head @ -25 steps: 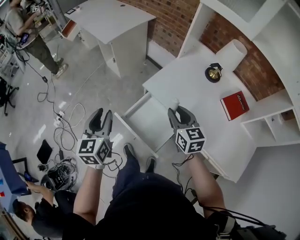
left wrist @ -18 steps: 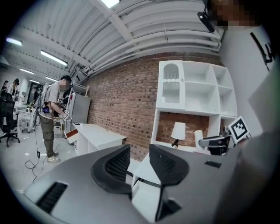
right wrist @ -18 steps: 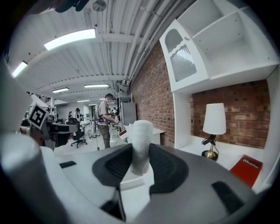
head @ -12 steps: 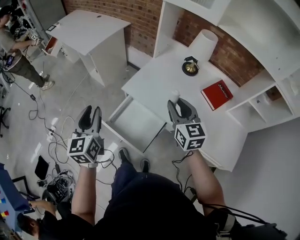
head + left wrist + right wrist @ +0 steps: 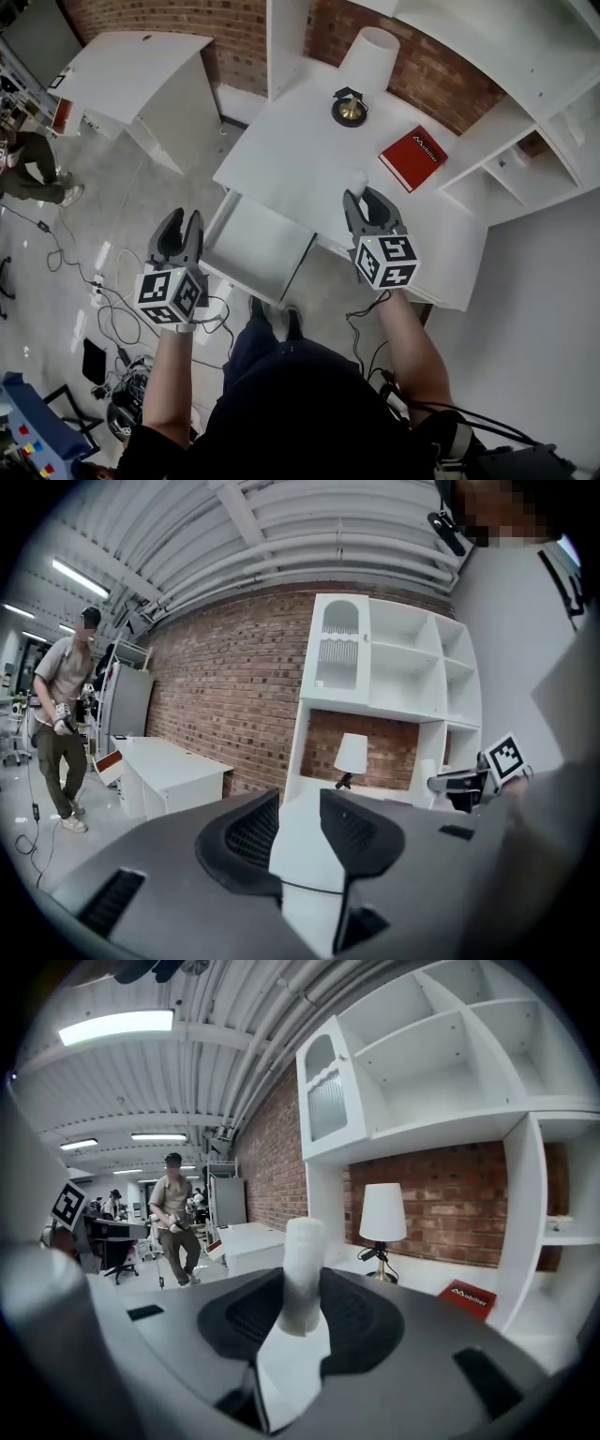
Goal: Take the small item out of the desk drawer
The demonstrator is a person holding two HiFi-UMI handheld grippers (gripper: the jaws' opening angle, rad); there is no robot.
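Holding cylinder (image 5: 302, 1274), right claw (image 5: 367, 195) overhangs desk (image 5: 281, 150) edge.

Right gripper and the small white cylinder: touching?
Touching. The right gripper view shows the right gripper with its jaws closed against both sides of the small white cylinder, which stands up between them.

The red book (image 5: 466, 1299) cover reads "Mobilier".
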